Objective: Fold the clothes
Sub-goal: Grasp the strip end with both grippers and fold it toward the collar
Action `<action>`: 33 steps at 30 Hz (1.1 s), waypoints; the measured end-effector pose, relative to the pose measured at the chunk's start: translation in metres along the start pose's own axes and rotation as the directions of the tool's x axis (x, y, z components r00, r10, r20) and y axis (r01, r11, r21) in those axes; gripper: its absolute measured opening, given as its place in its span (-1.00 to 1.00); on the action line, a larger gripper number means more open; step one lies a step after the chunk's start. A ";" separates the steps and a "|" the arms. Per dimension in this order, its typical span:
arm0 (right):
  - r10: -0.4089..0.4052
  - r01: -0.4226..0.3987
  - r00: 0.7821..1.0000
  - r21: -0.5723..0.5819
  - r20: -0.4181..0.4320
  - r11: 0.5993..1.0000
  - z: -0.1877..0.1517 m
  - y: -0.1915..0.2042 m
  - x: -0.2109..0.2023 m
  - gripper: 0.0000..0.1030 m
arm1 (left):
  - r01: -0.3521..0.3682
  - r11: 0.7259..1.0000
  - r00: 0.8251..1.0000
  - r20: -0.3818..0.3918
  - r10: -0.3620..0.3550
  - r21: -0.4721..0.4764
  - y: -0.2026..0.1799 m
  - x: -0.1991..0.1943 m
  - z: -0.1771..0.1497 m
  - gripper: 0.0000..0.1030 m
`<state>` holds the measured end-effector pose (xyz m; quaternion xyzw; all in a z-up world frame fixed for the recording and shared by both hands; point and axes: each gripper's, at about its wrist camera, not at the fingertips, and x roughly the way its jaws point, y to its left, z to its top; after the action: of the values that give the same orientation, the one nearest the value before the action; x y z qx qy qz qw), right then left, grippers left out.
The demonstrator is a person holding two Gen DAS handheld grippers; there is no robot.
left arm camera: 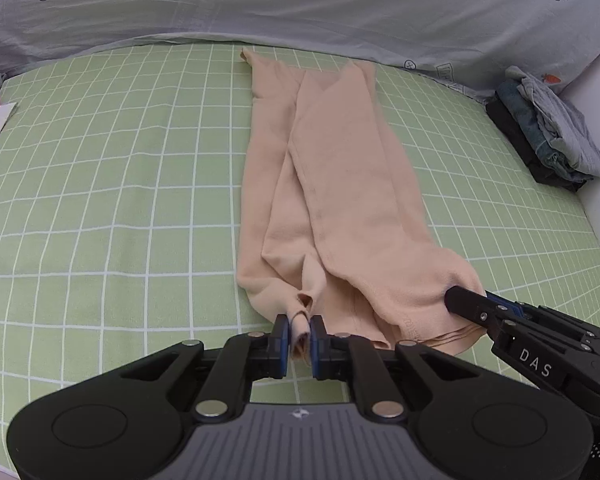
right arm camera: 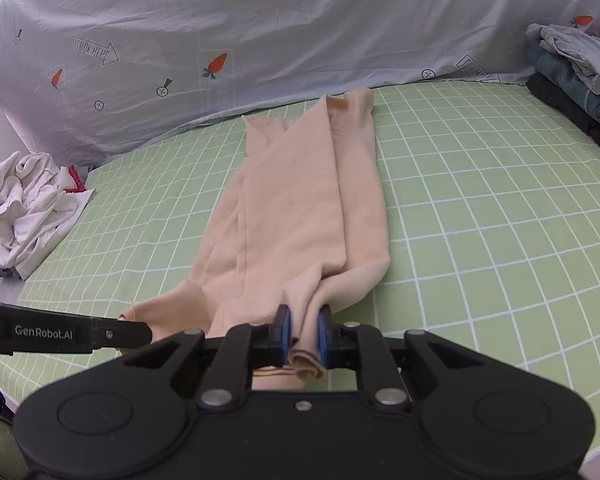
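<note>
Green bedsheet with white grid lines covers mattress. Pale grey-blue quilt printed with carrots, arrows and small round marks bunched along far edge. Stack of folded clothes at far right: dark piece at bottom, denim above, grey on top. Crumpled white cloth at left edge, red-pink trim just beside it.

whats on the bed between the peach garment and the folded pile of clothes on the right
Nothing: in both wrist views only bare green checked sheet lies between the peach garment and the folded stack.
</note>
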<state>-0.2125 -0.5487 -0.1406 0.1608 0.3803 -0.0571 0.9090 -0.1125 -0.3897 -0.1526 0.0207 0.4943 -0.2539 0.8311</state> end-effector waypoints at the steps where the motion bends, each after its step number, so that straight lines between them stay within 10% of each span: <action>1: 0.005 -0.005 1.000 0.003 0.011 1.000 0.005 0.000 0.001 -0.72 | 0.000 1.000 1.000 0.018 0.001 -0.004 0.002 -0.004 0.005 -0.77; 19: 0.079 -0.080 0.988 -0.001 0.130 0.997 0.139 -0.006 0.083 -0.73 | -0.016 0.996 0.975 0.219 0.035 -0.089 0.024 0.012 0.135 -0.83; 33: 0.049 -0.056 0.995 0.080 0.091 0.995 0.266 -0.035 0.259 -0.70 | -0.049 0.987 0.975 0.207 0.081 -0.156 0.092 0.158 0.305 -0.86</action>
<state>0.1411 -0.6662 -0.1581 0.2053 0.3323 -0.0559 0.9189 0.2361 -0.4598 -0.1479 -0.0527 0.4194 -0.1894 0.8863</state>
